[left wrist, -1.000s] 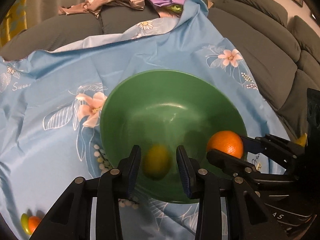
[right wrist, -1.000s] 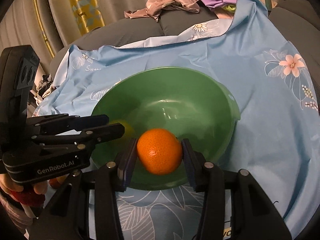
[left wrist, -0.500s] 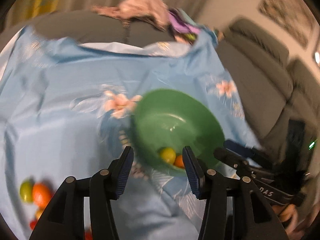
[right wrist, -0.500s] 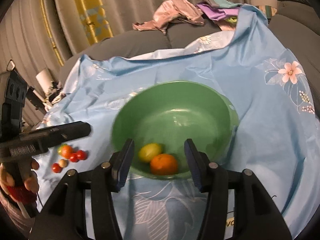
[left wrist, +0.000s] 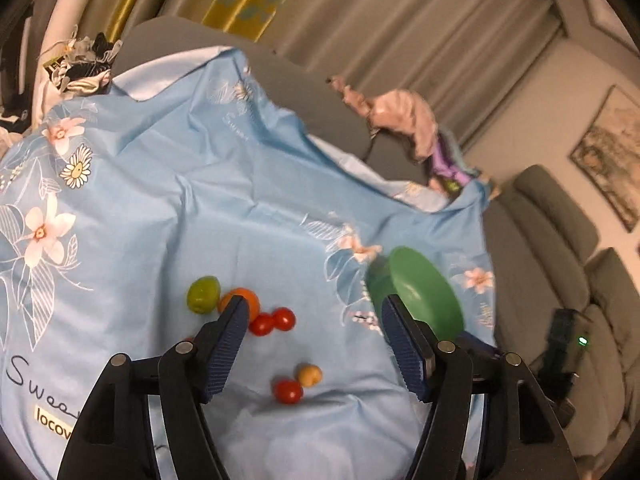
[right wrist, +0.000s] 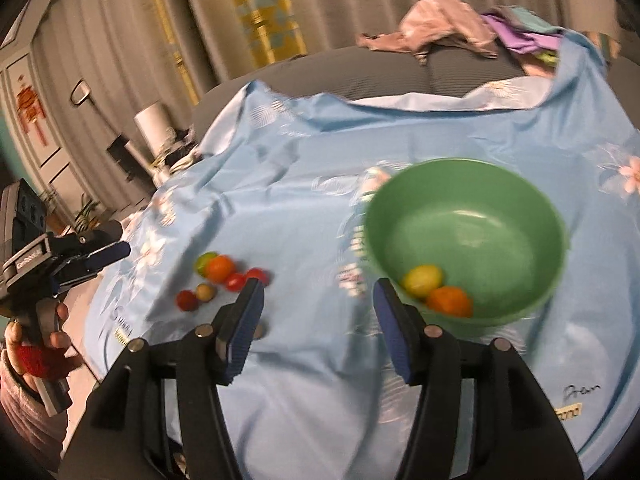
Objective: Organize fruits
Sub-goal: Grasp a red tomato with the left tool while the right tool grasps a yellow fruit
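The left gripper (left wrist: 314,344) was seen with its jaws spread wide and nothing held between them; they had just been opening. Just beyond the gap between them, a red cherry tomato (left wrist: 287,391) and a small yellow one (left wrist: 309,375) lay touching on the blue floral cloth (left wrist: 160,184). Farther out, by the left jaw tip, two more red tomatoes (left wrist: 273,321) were found beside an orange (left wrist: 245,298), partly hidden by that tip, with a green fruit (left wrist: 203,294) touching the orange on its far left. The green bowl (left wrist: 424,300) was seen edge-on past the right jaw tip. The right gripper (right wrist: 318,320) was likewise empty, its jaws partly apart and just having been opening, with only cloth between them. Beyond its right jaw, the bowl (right wrist: 520,200) was shown holding a yellow-green fruit (right wrist: 422,280) and an orange (right wrist: 449,301) side by side at its near wall. Beyond its left jaw the loose fruits were clustered on the cloth. At the far left, a hand (right wrist: 36,344) was seen on the left gripper's handle. Farthest off, crumpled clothes (right wrist: 444,26) were piled on a grey sofa (right wrist: 360,68).
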`<state>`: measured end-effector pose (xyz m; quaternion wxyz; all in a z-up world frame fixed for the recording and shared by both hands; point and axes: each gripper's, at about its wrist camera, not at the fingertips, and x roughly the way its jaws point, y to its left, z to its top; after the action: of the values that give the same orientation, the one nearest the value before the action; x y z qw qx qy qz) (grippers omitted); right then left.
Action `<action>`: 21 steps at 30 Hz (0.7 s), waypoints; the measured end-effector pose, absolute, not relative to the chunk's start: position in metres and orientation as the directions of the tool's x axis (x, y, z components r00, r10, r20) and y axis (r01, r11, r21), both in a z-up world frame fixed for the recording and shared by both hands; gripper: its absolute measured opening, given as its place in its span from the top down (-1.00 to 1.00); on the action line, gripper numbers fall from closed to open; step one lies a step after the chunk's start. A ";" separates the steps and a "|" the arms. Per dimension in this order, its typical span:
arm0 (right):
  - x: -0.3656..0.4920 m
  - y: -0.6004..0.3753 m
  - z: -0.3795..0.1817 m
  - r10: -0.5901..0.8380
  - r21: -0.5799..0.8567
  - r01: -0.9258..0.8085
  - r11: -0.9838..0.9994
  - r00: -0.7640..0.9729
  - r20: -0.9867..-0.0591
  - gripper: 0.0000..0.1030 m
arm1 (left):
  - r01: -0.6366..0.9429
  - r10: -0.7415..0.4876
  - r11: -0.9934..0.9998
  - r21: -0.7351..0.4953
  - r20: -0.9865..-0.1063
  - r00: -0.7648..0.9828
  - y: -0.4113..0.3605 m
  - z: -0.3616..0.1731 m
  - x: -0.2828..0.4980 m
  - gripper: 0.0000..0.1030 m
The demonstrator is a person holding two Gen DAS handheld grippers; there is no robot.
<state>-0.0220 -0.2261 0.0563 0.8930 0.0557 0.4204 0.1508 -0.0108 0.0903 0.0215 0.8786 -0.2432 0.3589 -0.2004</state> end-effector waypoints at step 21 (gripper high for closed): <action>-0.015 -0.167 0.003 0.367 0.236 -0.344 0.909 0.392 -0.844 -0.16 | 0.297 -0.349 0.927 -0.230 -0.817 0.458 0.031 -0.051 -0.008 -0.47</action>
<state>-0.0151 -0.1671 0.0035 0.8342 0.0112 0.5085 0.2132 -0.0085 0.0310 -0.0509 0.8534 -0.0269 0.4849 -0.1893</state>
